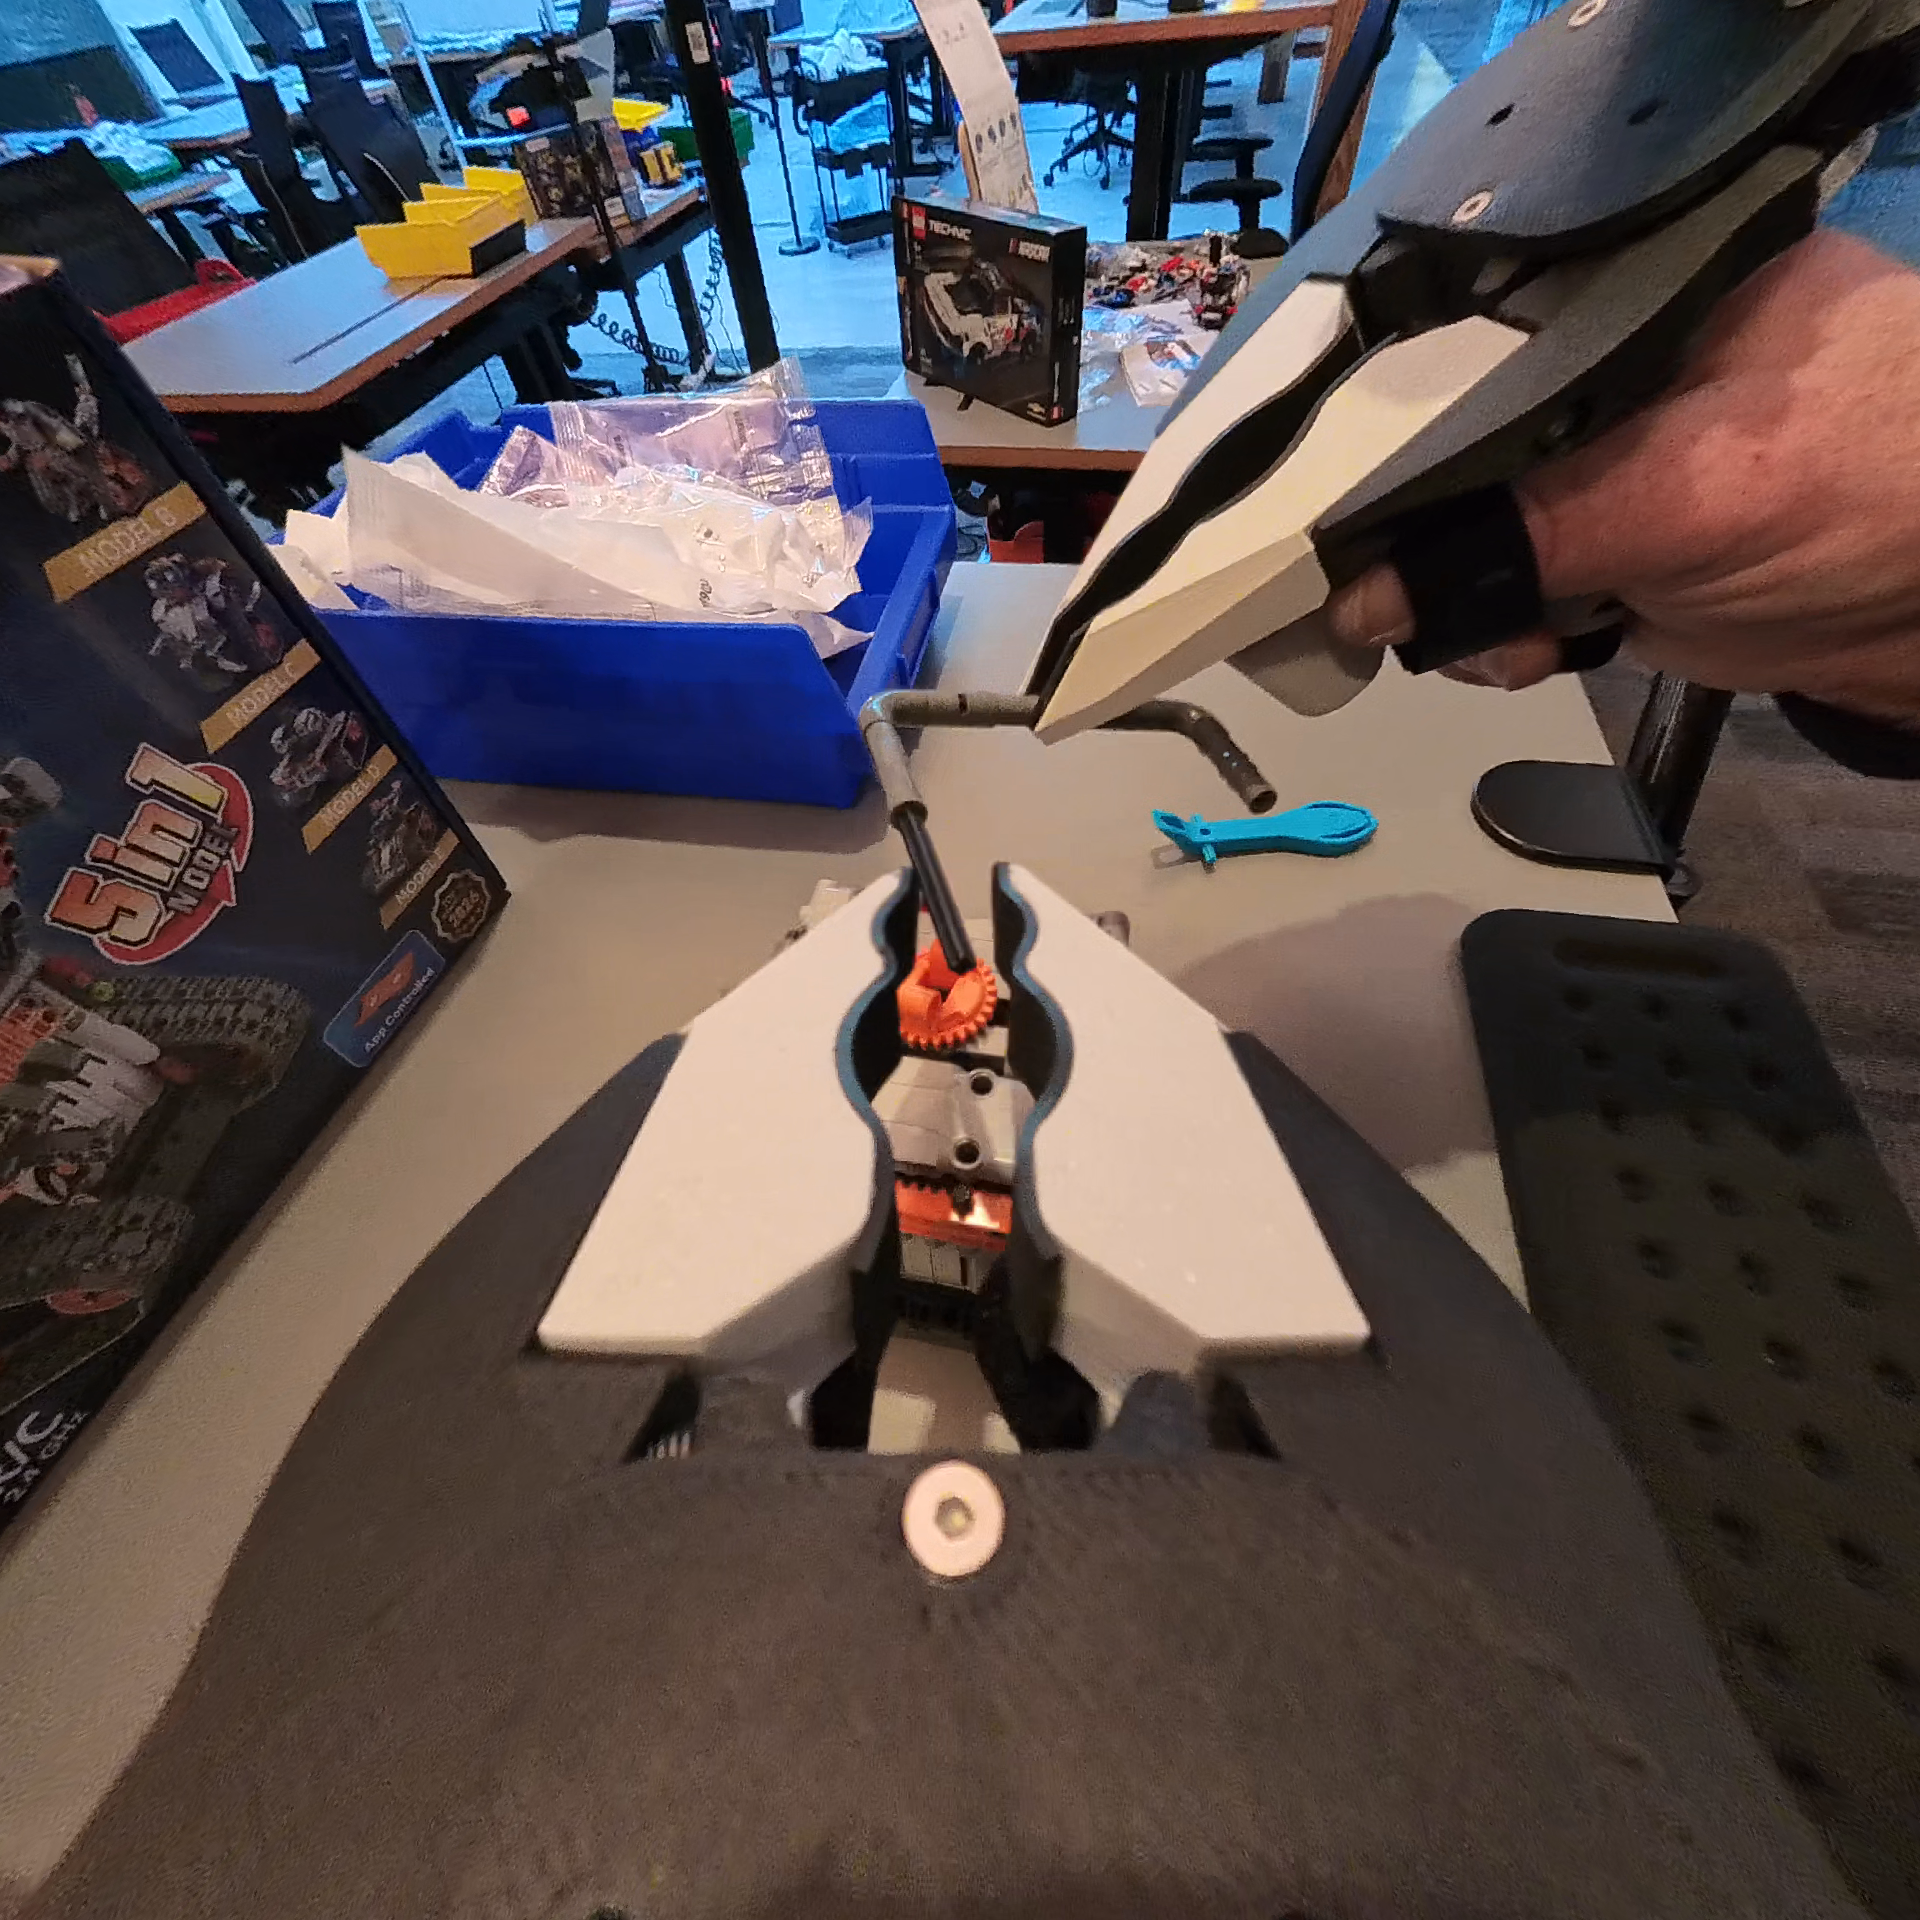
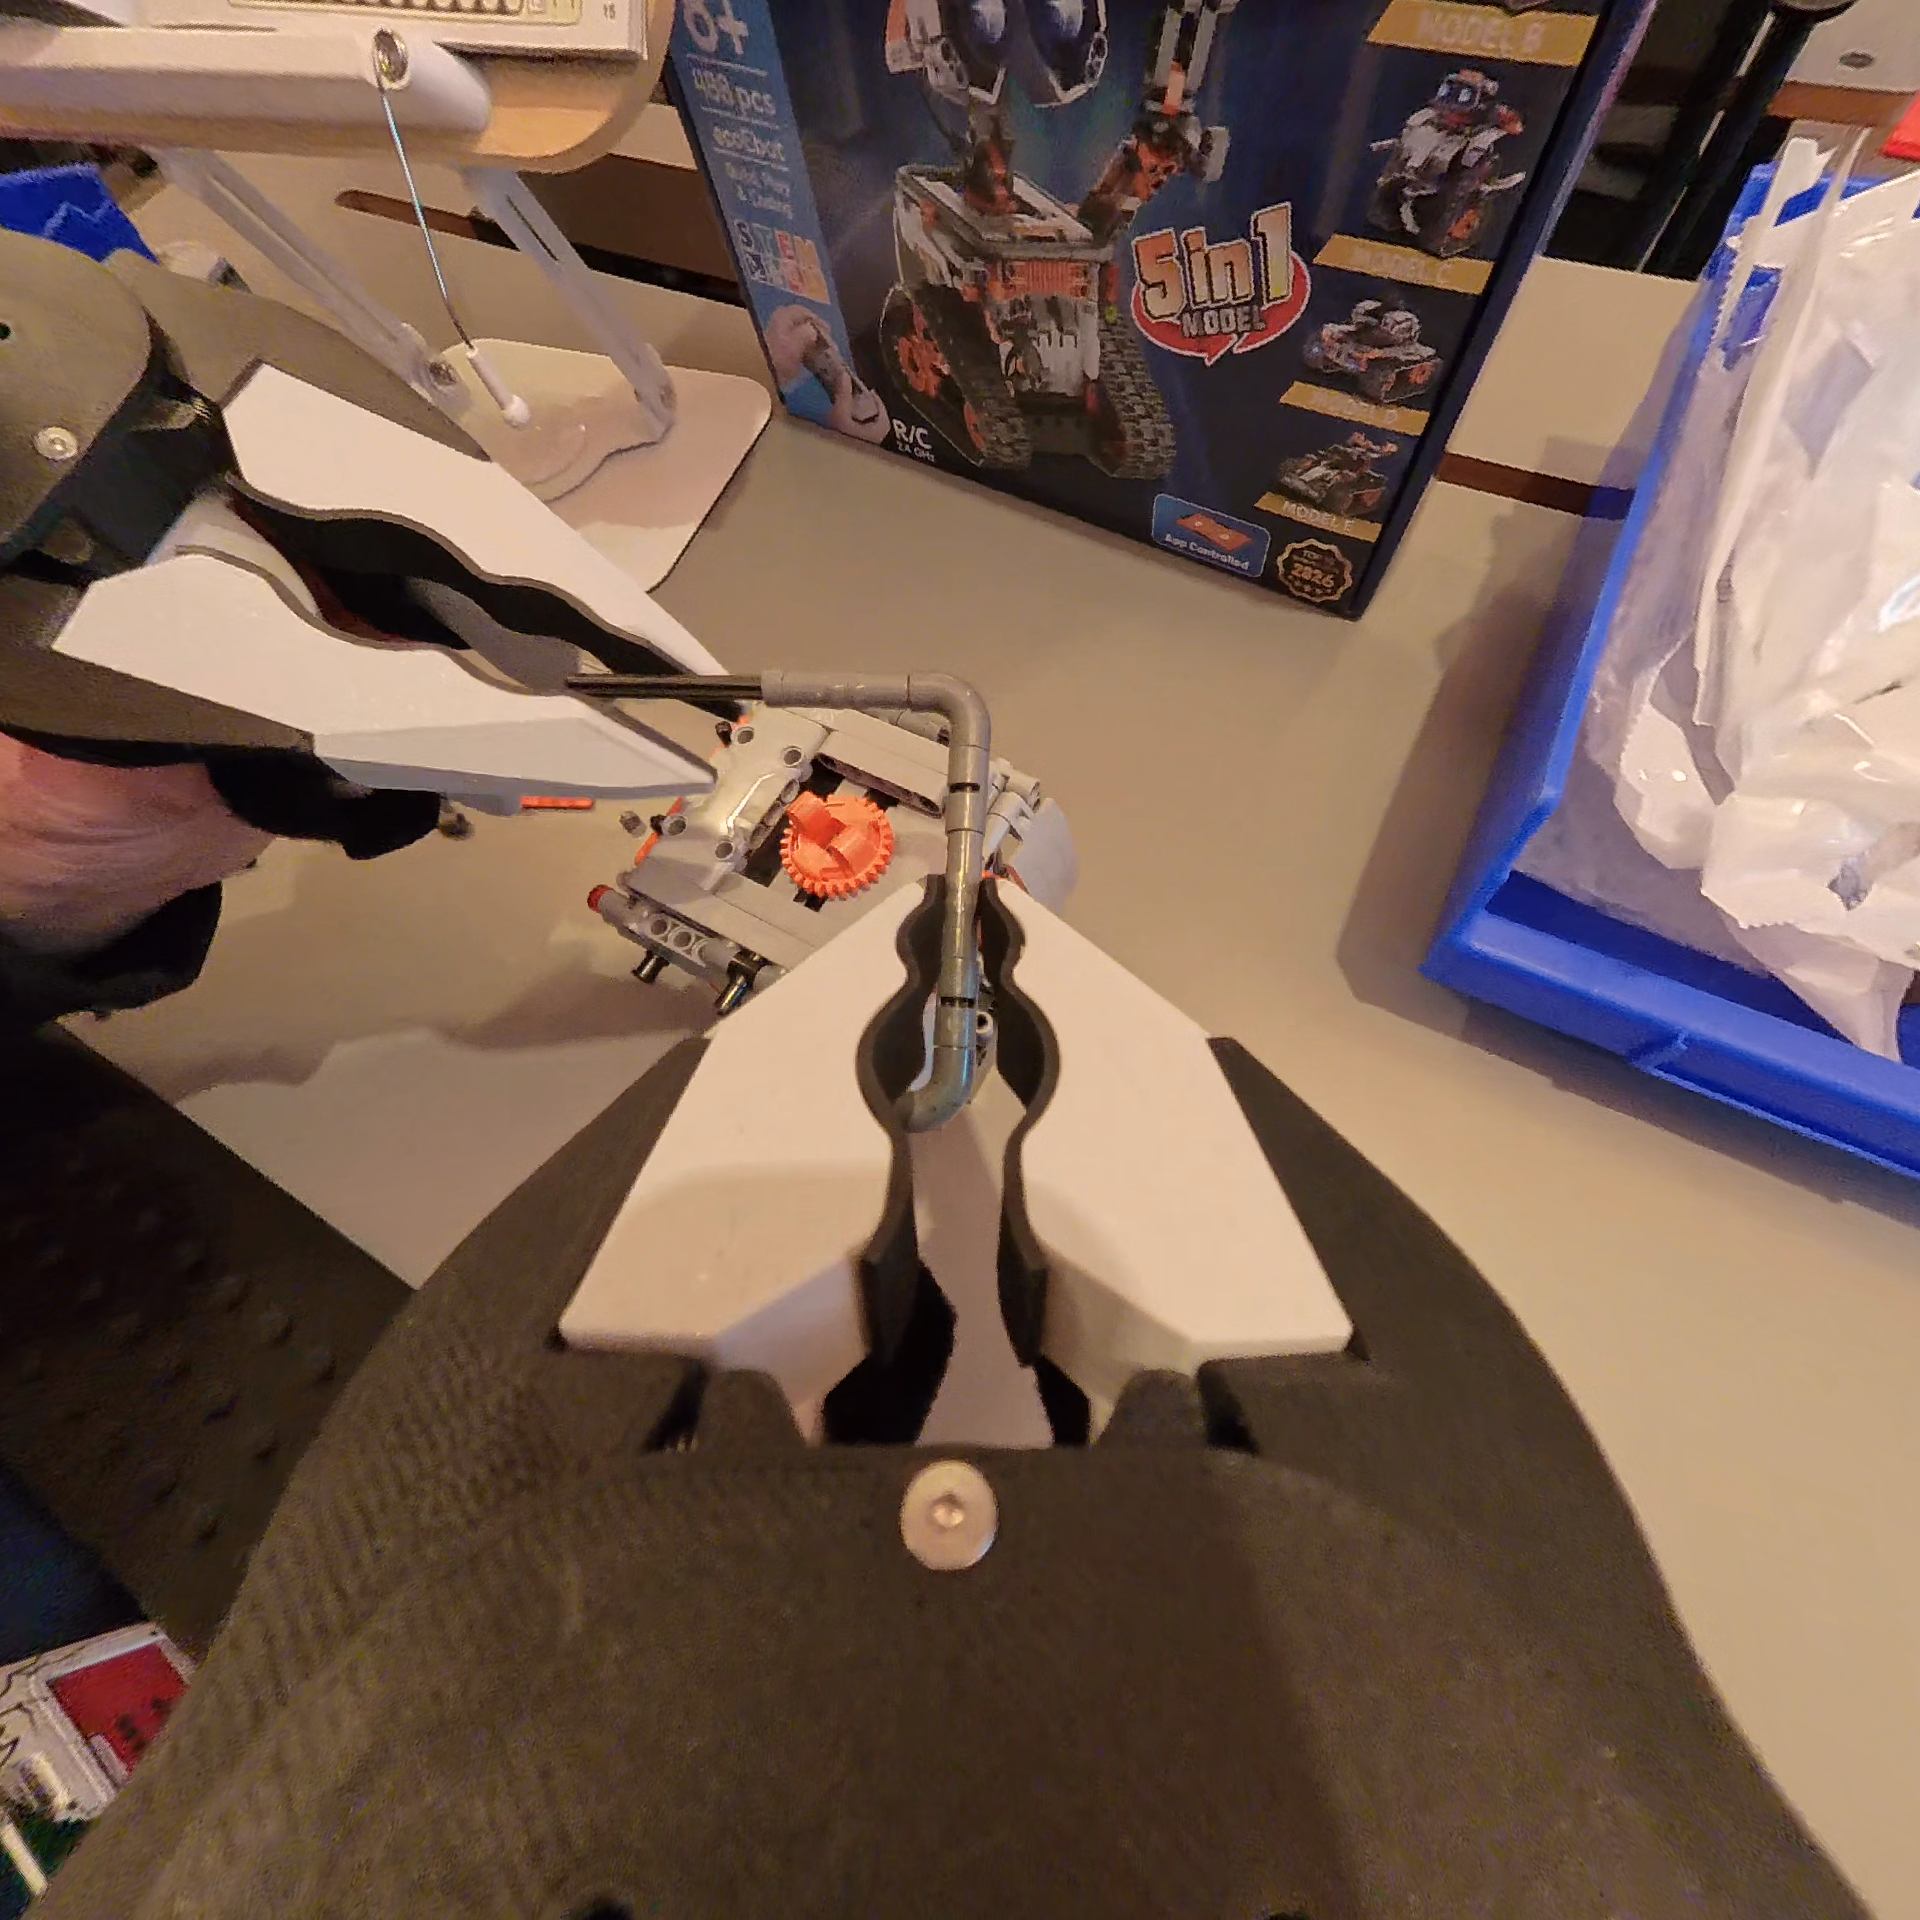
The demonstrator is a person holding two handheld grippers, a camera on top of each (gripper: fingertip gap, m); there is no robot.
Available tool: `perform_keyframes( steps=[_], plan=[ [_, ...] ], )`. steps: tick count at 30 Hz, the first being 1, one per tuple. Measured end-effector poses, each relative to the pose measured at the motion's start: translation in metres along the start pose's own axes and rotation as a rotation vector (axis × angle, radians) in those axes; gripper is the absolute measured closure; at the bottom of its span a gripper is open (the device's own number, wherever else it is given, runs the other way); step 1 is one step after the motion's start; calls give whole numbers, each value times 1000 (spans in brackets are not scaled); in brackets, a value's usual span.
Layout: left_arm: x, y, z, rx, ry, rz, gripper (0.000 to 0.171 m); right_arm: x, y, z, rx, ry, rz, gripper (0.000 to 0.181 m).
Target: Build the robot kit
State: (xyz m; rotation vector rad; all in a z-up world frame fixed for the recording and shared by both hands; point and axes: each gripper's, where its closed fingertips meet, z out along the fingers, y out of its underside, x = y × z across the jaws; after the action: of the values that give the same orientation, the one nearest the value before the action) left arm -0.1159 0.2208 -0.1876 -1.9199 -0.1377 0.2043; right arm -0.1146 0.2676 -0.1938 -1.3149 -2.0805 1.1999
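My right gripper is shut on a grey bent tube with a thin black axle sticking out of its far end. In the left wrist view it comes in from the upper right holding the tube above the table. The axle points into the gap between my left gripper's fingers. A grey brick assembly with an orange gear lies on the table under the left gripper. Its fingers stand slightly apart astride the assembly and gear. I cannot tell whether they press on it.
A blue bin full of plastic bags stands behind the work spot. A dark toy box stands to the left. A teal tool lies at the right, and a black perforated mat lies beside the table. A white stand is behind the left gripper. The gap from one gripper's tips to the other's is roughly 6 cm.
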Motion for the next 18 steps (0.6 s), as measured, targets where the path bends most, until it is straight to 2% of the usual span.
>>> perform_keyframes(
  steps=[4, 5, 9, 10, 11, 14, 15, 17, 18],
  plan=[
    [-8, 7, -8, -5, -8, -35, 148, 8, -2, 1, 6, -5, 11, 178],
    [-11, 8, -10, -3, -2, -46, 140, 12, -1, 0, 2, 2, 13, 178],
    [-23, 35, -10, -97, 36, -99, 82, 25, 7, -1, -9, 13, 30, 178],
    [-23, 43, -8, -132, 61, -116, 70, 27, 9, -1, -13, 16, 21, 178],
    [-22, 48, -8, -151, 75, -124, 66, 29, 11, -2, -11, 17, 7, 178],
    [-14, 50, -7, -161, 87, -107, 59, 33, 13, -6, -9, 5, -17, 178],
    [-12, 46, -7, -153, 74, -88, 63, 32, 12, -8, -1, -5, -31, 178],
    [-5, 29, -12, -112, 67, -68, 88, 22, 2, -15, 63, -39, -110, 178],
    [4, 18, -13, -82, 108, -91, 96, 14, -2, -19, 88, -53, -164, 177]
  ],
)
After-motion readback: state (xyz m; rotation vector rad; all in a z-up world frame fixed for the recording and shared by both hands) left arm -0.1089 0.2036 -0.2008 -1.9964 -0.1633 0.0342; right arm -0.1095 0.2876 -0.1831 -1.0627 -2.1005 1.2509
